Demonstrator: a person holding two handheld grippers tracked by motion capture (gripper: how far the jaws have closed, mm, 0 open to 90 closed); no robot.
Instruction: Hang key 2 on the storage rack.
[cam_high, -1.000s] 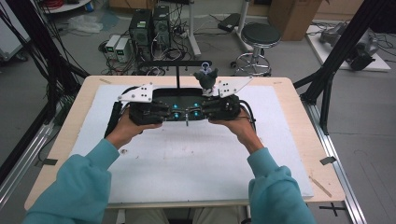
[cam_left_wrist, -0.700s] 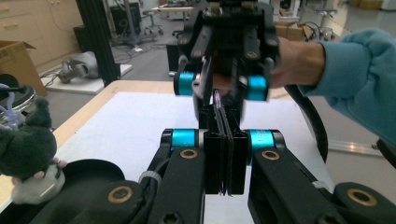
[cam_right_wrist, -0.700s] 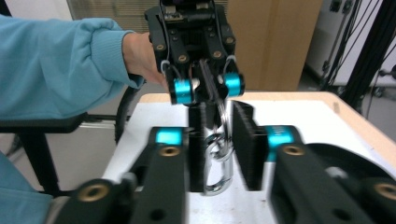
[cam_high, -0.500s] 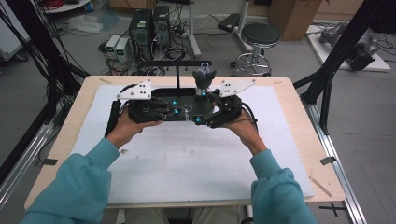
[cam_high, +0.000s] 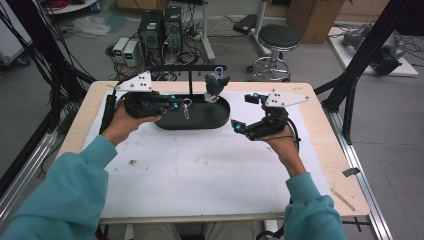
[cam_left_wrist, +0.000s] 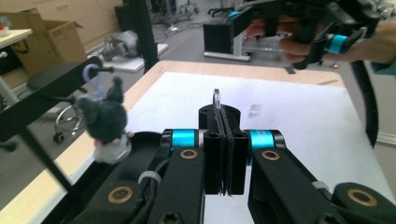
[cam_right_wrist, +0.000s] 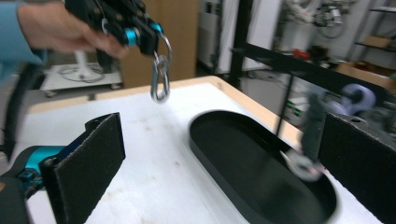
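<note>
My left gripper (cam_high: 176, 104) hovers over the left end of the black oval base (cam_high: 212, 120), shut on a silver carabiner (cam_high: 186, 110) that dangles from its jaws. In the left gripper view the jaws (cam_left_wrist: 225, 116) pinch the carabiner's ring (cam_left_wrist: 216, 97). My right gripper (cam_high: 243, 112) hangs to the right of the base; its jaws have just been opening and stand open with nothing between them (cam_right_wrist: 224, 133). The right gripper view shows the left gripper (cam_right_wrist: 135, 30) holding the carabiner (cam_right_wrist: 160, 77). A grey plush toy (cam_high: 216, 85) hangs from the stand's bar (cam_high: 185, 67).
The stand rests at the back of a white mat (cam_high: 200, 170) on a wooden table (cam_high: 345, 165). Beyond the table are a stool (cam_high: 279, 37), computer boxes (cam_high: 160, 25) and cables on the floor. Black frame legs (cam_high: 360, 65) rise at both sides.
Both grippers were together over the base. The right gripper has opened and swung away to the right. The left gripper has drawn left and slightly up with the carabiner.
</note>
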